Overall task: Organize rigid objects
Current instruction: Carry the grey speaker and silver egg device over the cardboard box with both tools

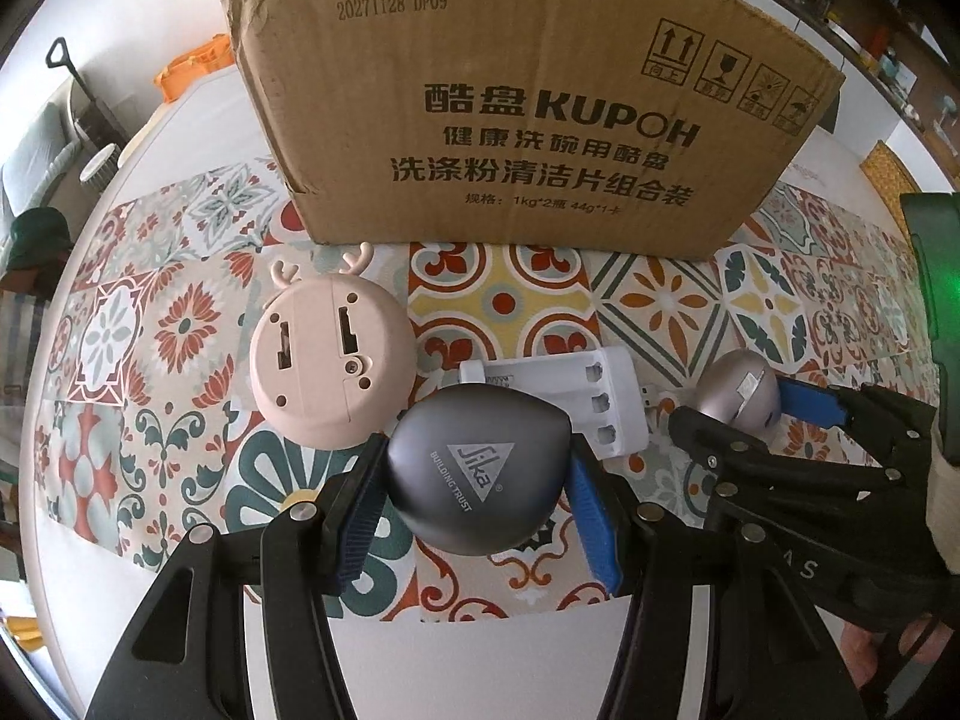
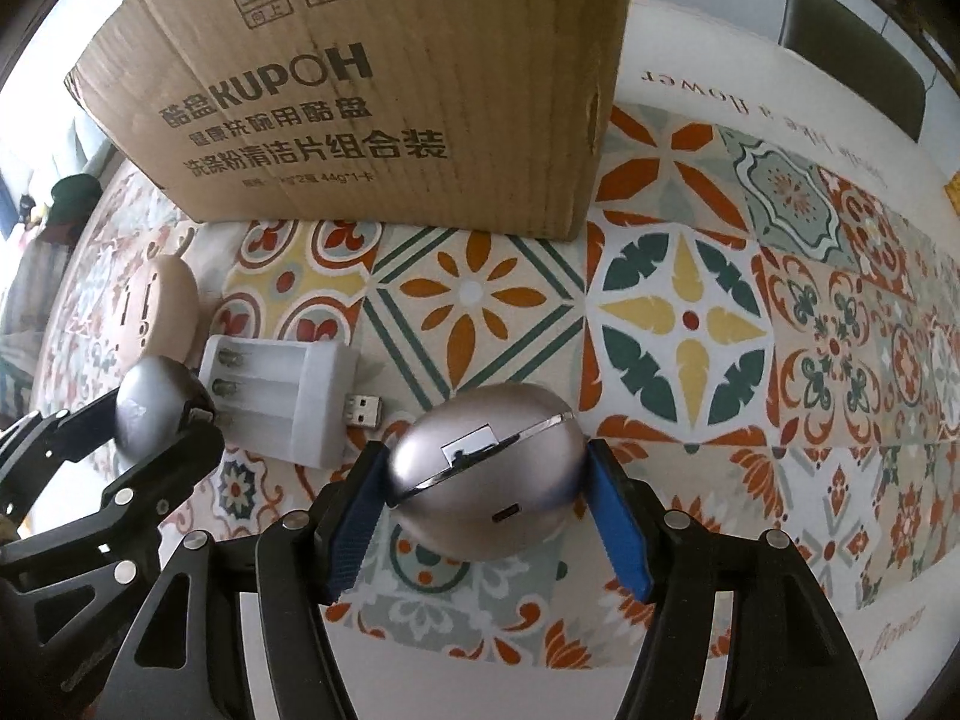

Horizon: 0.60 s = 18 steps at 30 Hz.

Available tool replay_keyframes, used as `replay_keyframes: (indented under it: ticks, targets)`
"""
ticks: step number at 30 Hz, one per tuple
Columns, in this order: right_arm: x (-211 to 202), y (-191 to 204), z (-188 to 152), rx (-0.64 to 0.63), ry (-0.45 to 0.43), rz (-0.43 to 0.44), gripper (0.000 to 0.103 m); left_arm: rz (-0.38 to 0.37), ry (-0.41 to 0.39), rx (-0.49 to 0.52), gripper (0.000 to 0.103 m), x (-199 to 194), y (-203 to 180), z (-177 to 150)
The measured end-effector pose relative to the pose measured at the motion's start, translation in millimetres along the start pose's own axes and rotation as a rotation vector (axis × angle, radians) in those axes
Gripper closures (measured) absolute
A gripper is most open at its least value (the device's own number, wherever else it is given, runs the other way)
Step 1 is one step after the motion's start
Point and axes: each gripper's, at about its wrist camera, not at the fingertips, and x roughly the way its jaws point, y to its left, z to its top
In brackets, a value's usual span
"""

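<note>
**Two smooth cases clamped in front of the carton**

On the left of the left wrist view lies a round, matte pink plastic gadget with small antlers [image 1: 332, 363], back side up, slots and screw holes showing. Just right of it, the left gripper [image 1: 474, 480] is closed on a dark grey, rounded pebble-shaped case with a printed triangle logo [image 1: 478, 468]; both ribbed blue pads [image 1: 591, 516] press its smooth sides. Behind that case, partly hidden by it, rests a white plastic battery charger with three ribbed slots and a USB plug [image 2: 282, 396]. Further right, the right gripper [image 2: 487, 483] has a glossy champagne-metallic egg-shaped case with a chrome seam [image 2: 486, 474] between its blue pads [image 2: 618, 534], which touch it on both sides.

All of this sits on a glossy cloth printed with orange, green and yellow tiles [image 2: 684, 324] over a white table [image 1: 456, 660]. Close behind stands a corrugated brown cardboard box with black lettering [image 1: 522, 120], its wall blocking the way forward.
</note>
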Motion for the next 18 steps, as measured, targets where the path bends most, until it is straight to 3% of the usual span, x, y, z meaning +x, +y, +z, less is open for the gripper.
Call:
replay_keyframes:
  ticks: [9,18]
  targets:
    - [-6,0,-7,0.015,-0.02,-0.002,0.039,-0.004,-0.013,-0.006,0.046,-6,3,-1]
    - [-47,1,-15,0.034,-0.09,0.017,0.039,-0.007,-0.067,-0.005,0.046,-35,7,1]
